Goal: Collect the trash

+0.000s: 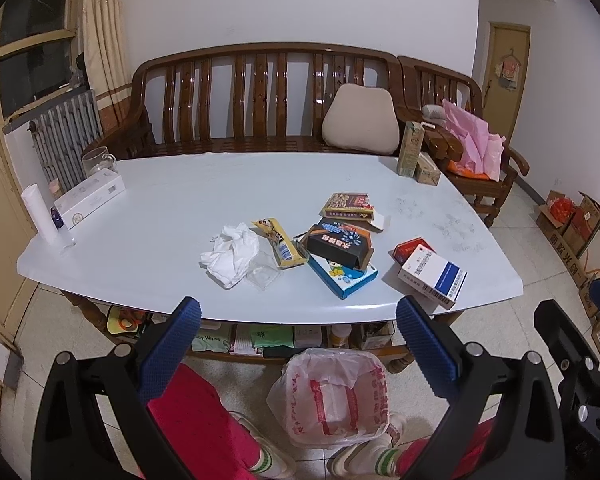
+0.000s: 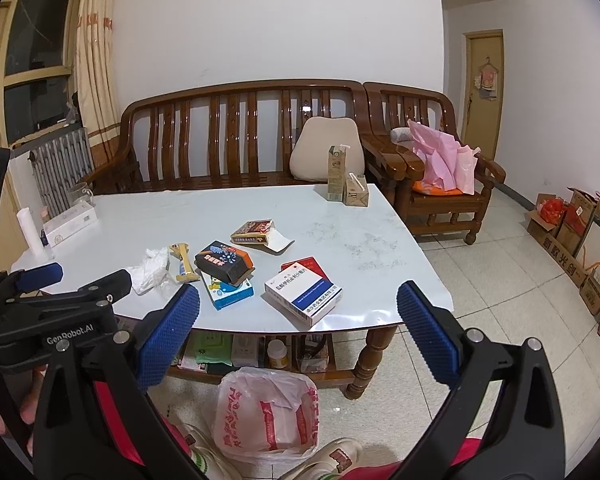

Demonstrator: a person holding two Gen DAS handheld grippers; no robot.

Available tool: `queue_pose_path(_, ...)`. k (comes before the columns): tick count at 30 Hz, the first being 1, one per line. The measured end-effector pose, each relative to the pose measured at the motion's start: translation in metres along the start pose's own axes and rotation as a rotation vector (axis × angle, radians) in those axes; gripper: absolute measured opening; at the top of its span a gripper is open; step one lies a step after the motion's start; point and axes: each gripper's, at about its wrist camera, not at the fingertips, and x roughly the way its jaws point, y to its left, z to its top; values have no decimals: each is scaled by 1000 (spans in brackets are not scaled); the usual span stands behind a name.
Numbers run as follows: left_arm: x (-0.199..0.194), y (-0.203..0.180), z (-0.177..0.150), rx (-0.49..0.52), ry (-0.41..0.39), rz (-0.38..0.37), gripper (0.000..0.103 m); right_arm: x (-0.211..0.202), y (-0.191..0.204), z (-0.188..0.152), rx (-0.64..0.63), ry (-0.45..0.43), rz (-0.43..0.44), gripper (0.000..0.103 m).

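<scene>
Both tools — the left tool [image 1: 298, 322] and the right tool [image 2: 298, 308] — were wide and held nothing. The trash sat mid-surface: a crumpled tissue [image 1: 230, 254] left, boxes right. The bin bag [image 1: 332, 396] waited on the floor, near. Best to pinch the soft tissue first — gently, from above.

Ahead of my grippers, the white table [image 1: 160, 216] carries a crumpled tissue [image 1: 230, 254], a yellow snack wrapper [image 1: 279, 243], stacked small boxes [image 1: 338, 246], a blue-striped medicine box [image 1: 434, 274] and, farthest away, two drink cartons [image 1: 414, 154].
</scene>
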Motion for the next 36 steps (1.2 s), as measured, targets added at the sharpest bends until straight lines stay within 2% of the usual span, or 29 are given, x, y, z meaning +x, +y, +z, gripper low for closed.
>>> queue_pose_path(5, 14, 10, 4, 32, 64, -41, 96, 15, -12, 4, -6, 25, 57, 97)
queue_pose_path(7, 21, 20, 8, 32, 102, -50, 96, 19, -17, 8, -29, 19, 44, 97)
queue_pose_path(11, 35, 40, 20, 44, 157, -45, 96, 25, -26, 19, -88, 9, 57, 97)
queue_pose_path(17, 51, 67, 43, 71, 218, -44, 96, 34, -55, 46, -74, -34, 118, 97)
queue_pose_path(20, 58, 74, 54, 75, 267, -59, 96, 46, -64, 67, -123, 0, 124, 97)
queue_pose_path(24, 71, 83, 70, 50, 339, -126, 96, 55, -63, 86, -213, 34, 132, 97)
queue_pose_path(28, 80, 86, 81, 55, 367, -117, 96, 64, -59, 100, -275, 52, 165, 97)
queue_pose_path(33, 93, 88, 87, 116, 409, -106, 96, 77, -55, 110, -310, 107, 227, 97)
queue_pose_path(36, 103, 86, 86, 173, 442, -134, 96, 85, -49, 112, -344, 136, 247, 97)
